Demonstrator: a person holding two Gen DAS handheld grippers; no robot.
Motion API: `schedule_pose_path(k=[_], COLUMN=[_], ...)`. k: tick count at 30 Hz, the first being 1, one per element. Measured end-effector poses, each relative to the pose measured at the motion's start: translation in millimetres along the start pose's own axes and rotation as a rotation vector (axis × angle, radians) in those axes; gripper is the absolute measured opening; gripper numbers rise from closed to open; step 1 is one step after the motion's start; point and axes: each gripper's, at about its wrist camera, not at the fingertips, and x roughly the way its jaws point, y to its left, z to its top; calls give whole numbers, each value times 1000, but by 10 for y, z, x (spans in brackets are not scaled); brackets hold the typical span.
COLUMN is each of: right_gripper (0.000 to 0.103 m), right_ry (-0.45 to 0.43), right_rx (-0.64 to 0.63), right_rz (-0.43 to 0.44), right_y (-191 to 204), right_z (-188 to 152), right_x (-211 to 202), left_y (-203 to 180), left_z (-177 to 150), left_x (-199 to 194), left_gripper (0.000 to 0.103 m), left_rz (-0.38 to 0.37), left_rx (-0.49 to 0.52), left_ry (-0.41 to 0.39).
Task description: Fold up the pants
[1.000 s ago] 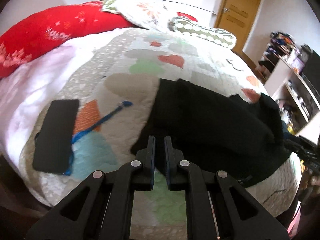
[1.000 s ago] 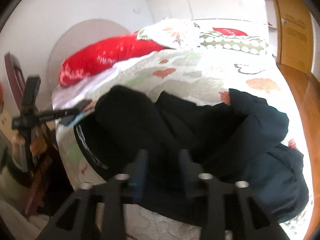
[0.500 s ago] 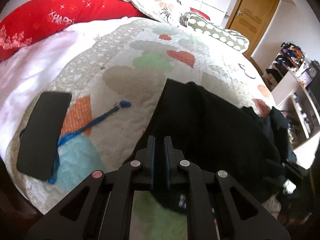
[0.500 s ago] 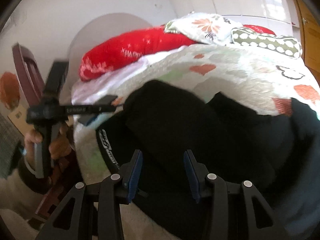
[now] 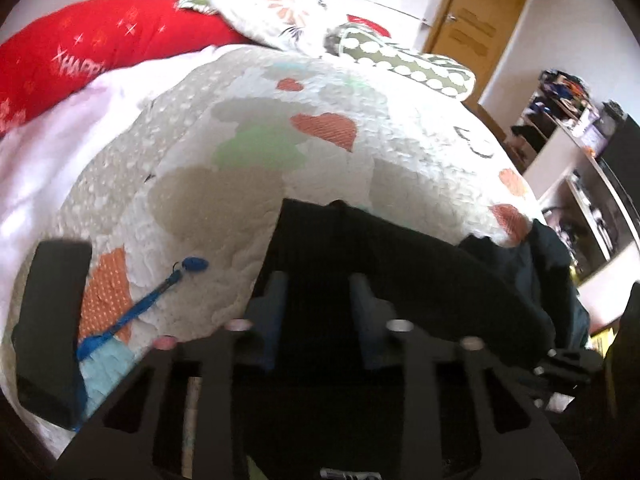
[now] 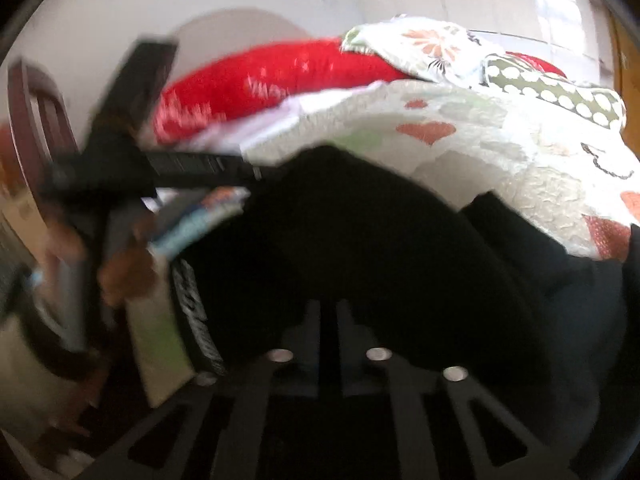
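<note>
Left wrist view: the left tool [image 5: 318, 280] stands with its two fingers spread wide apart, nothing between them, poised directly over the black pants [image 5: 400, 276]. The pants lie on the quilt [image 5: 280, 128] at the near edge of the bed, reaching from under the fingers away to the right, where darker cloth is bunched. To the left of the pants, well apart, a blue strap [image 5: 160, 292] runs to a black phone [image 5: 48, 320] lying flat on the quilt. A red pillow [image 5: 80, 56] lies at the head of the bed.

Right wrist view (blurred): the right tool [image 6: 328, 312] has its fingers drawn nearly together, a narrow gap remaining; they sit against the near fold of the pants [image 6: 360, 240], but whether cloth is pinched between them cannot be told. The printed waistband [image 6: 196, 316] of the pants runs just left of the fingers. The left tool [image 6: 224, 168] reaches in from the left, its tip at the pants' far edge.
</note>
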Motion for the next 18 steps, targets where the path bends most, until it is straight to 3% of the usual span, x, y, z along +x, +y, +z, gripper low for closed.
schedule_pose_path(k=[4, 7, 10, 12, 13, 14, 15, 16, 18], right_gripper=[3, 3, 3, 6, 17, 41, 52, 60, 60], right_ry=[-35, -37, -20, -35, -42, -45, -47, -56, -57], right_rx=[2, -18, -56, -14, 7, 12, 14, 30, 50], right_rz=[69, 126, 9, -40, -68, -91, -108, -122, -122], right_y=[127, 314, 360, 243, 163, 103, 51, -25, -116], right_z=[38, -39, -122, -115, -109, -110, -122, -150, -194], right_x=[-282, -336, -194, -232, -290, -349, -404, -476, -548], left_y=[68, 138, 190, 293, 342, 371, 386, 391, 380], left_z=[-85, -250, -355, -346, -321, -299, -267, -246, -194], left_x=[-373, -434, -323, -257, -244, -246, -244, -244, -230], left_gripper=[9, 9, 9, 9, 10, 12, 22, 39, 57], left_rz=[-37, -4, 80, 56, 41, 38, 45, 49, 27], left_rx=[16, 14, 9, -54, -83, -96, -105, -109, -124], left_ry=[-66, -56, -27, 9, 12, 6, -4, -10, -26])
